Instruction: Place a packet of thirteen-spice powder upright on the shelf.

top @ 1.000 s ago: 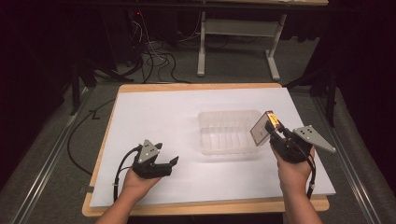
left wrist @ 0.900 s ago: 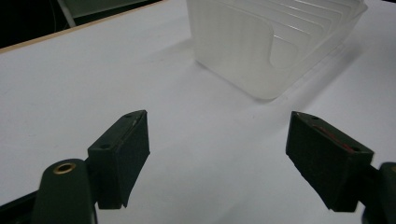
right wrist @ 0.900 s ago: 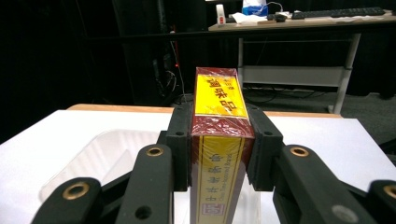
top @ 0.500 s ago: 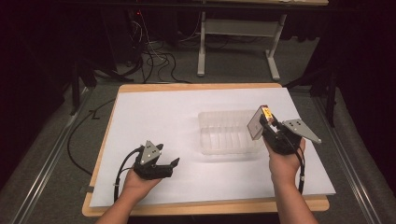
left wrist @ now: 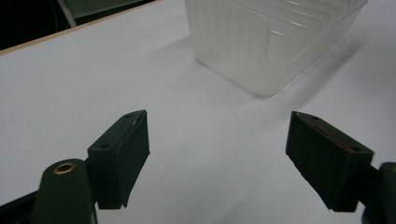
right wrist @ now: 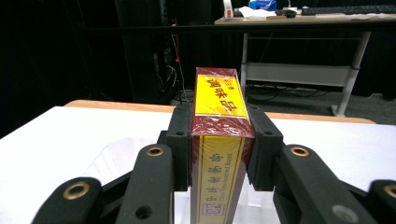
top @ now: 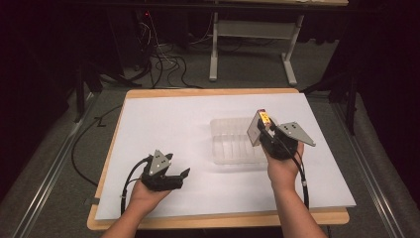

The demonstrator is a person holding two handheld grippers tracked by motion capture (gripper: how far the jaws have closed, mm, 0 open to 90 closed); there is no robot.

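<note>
Over the clear plastic tub's (top: 236, 141) right end, my right hand-held gripper (top: 264, 130) clamps a red-and-yellow seasoning box (right wrist: 219, 140), carried in from beside it; release looks next. Left hand-held gripper (top: 171, 174) waits near the tub, jaws apart, on the desk (top: 163, 119).

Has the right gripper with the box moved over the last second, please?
Yes. In the high view the right gripper, shut on the red and yellow box, has shifted left and slightly up, from beside the clear plastic container to over its right end.

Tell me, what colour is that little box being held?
Dark red box with yellow panels, clearest in the right gripper view.
</note>
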